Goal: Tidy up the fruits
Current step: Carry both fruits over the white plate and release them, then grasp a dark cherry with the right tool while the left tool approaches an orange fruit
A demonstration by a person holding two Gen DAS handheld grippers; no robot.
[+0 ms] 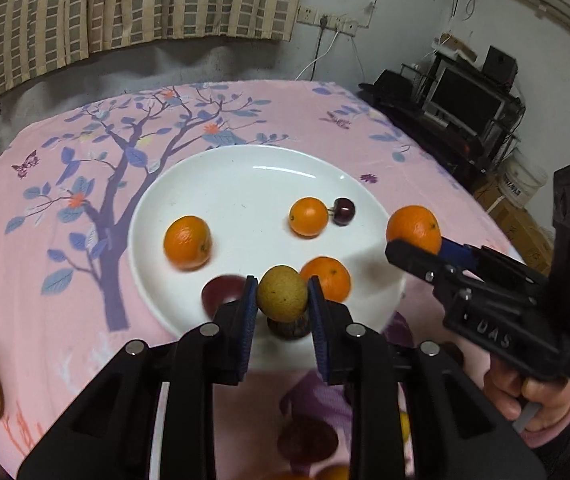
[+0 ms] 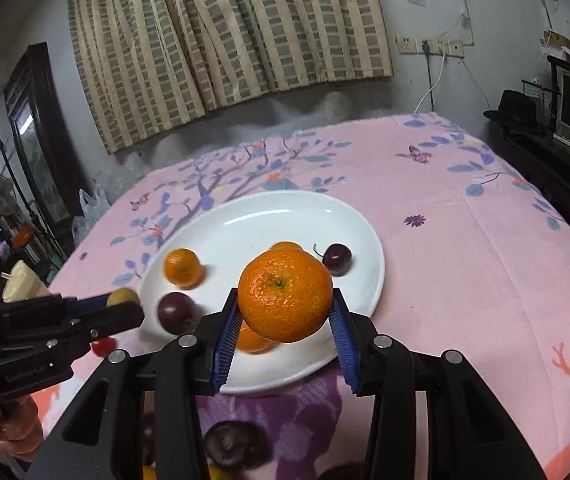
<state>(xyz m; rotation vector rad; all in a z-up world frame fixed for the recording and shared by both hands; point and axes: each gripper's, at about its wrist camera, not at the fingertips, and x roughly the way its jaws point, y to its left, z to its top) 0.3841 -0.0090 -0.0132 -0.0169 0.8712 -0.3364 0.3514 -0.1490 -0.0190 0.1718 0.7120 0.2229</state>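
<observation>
Two fruits are in the air, both about to go on the white plate [image 1: 245,168].

From the left wrist: the left gripper [image 1: 281,300] pinches a yellow-green fruit [image 1: 281,293] above the plate's near edge; setting it down needs a bare spot, clear of the dark plum [image 1: 221,294] and an orange [image 1: 327,278] close beside it.

From the right wrist: the right gripper [image 2: 285,320] clamps a big orange [image 2: 285,295] above the plate's near rim, with a cherry [image 2: 337,258] beyond and loose fruit on the pink bed cover [image 2: 465,260] nearby.
</observation>
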